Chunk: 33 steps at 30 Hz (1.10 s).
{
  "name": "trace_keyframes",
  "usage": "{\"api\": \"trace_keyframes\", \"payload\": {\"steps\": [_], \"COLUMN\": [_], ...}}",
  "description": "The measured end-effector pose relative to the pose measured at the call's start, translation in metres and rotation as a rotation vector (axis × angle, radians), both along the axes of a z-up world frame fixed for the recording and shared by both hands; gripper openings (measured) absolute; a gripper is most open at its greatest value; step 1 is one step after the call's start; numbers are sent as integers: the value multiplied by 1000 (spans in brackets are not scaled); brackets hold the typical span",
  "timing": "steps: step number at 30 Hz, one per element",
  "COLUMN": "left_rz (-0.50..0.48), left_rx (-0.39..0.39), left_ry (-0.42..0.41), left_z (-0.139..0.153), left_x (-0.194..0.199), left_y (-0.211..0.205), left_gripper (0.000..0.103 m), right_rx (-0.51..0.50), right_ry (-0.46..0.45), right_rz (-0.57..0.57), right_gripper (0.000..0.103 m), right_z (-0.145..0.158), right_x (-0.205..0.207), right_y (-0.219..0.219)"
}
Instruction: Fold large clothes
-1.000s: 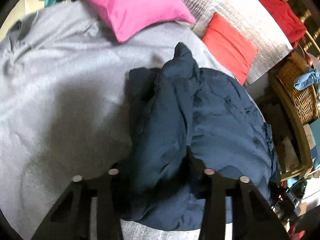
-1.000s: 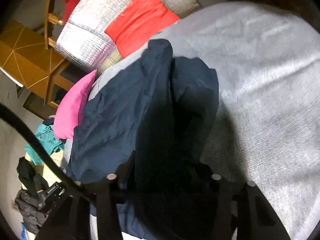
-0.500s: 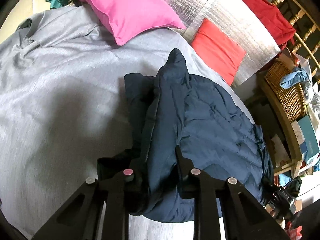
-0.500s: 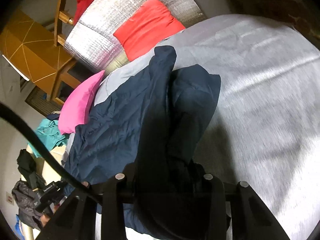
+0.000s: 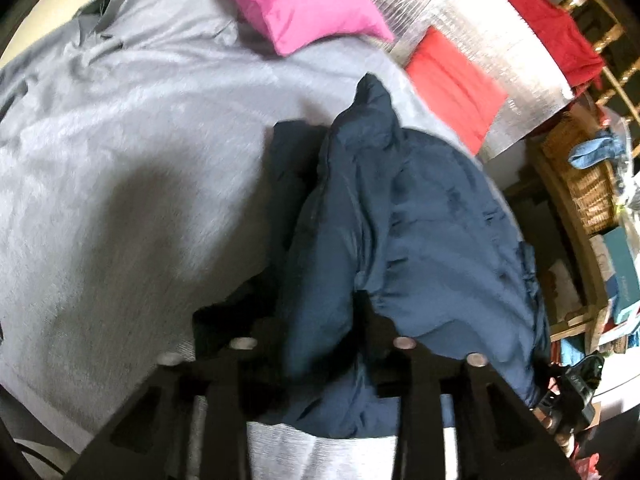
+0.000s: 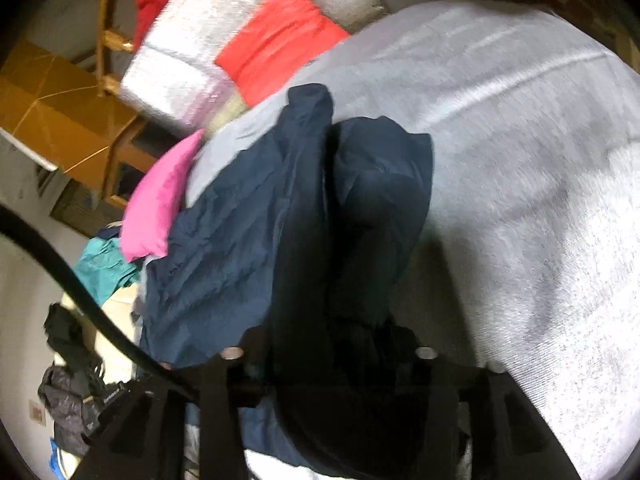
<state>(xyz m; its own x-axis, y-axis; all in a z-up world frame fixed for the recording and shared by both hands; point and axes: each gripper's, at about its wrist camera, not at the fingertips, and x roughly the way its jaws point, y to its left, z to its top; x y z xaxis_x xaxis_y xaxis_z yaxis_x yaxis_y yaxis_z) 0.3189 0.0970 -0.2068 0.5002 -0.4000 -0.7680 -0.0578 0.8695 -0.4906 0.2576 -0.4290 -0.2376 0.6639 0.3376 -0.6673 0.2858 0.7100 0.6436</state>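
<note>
A dark navy jacket lies bunched on a bed with a grey cover. It rises in a ridge from both grippers to a peak at the far end. My left gripper is shut on a thick fold of the jacket at its near edge. In the right wrist view the jacket hangs in a dark fold between the fingers, and my right gripper is shut on it. The grey cover spreads to the right.
A pink pillow and a red cushion lie at the head of the bed against a silver quilted panel. A wicker basket and shelves stand on the right. Clothes lie on the floor.
Both grippers have closed in on the jacket fold over the last second and pulled it up toward the cameras. Both views are blurred by motion now.
</note>
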Motion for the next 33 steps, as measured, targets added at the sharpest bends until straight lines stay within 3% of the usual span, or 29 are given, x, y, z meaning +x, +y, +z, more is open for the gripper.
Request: {"api": "trace_keyframes", "payload": {"steps": [1, 3, 6, 10, 12, 15, 17, 20, 24, 27, 31, 32, 33], "left_rz": [12, 19, 55, 156, 152, 67, -12, -47, 36, 95, 155, 165, 180], "left_rx": [-19, -41, -10, 55, 61, 16, -32, -162, -288, -343, -389, -393, -387], "left_ry": [22, 19, -12, -131, -180, -187, -124, -25, 66, 76, 56, 50, 34], "left_z": [-4, -4, 4, 23, 27, 23, 12, -6, -26, -33, -37, -37, -35], "left_x": [0, -5, -24, -67, -85, -97, -94, -84, -68, -60, -52, -52, -53], "left_y": [2, 6, 13, 23, 21, 5, -12, -22, -26, -28, -33, -33, -33], "left_gripper": [44, 46, 55, 62, 67, 71, 73, 73, 73, 75, 76, 74, 70], "right_rx": [17, 66, 112, 111, 132, 154, 200, 281, 369, 444, 508, 487, 462], "right_ry": [15, 19, -22, -88, -118, -150, -152, -102, -43, -28, -101, -104, -108], "right_rz": [-16, -58, -123, -197, -198, -157, -100, -38, -34, -81, -187, -190, -193], "right_gripper": [68, 69, 74, 78, 78, 81, 82, 82, 82, 82, 83, 80, 69], "right_z": [-2, -4, 3, 13, 15, 15, 10, -7, -31, -47, -54, -52, -50], "right_x": [1, -4, -24, -66, -84, -100, -99, -86, -59, -45, -34, -31, -30], "right_y": [-4, -13, -25, -31, -25, -9, 9, 30, 48, 53, 52, 53, 56]}}
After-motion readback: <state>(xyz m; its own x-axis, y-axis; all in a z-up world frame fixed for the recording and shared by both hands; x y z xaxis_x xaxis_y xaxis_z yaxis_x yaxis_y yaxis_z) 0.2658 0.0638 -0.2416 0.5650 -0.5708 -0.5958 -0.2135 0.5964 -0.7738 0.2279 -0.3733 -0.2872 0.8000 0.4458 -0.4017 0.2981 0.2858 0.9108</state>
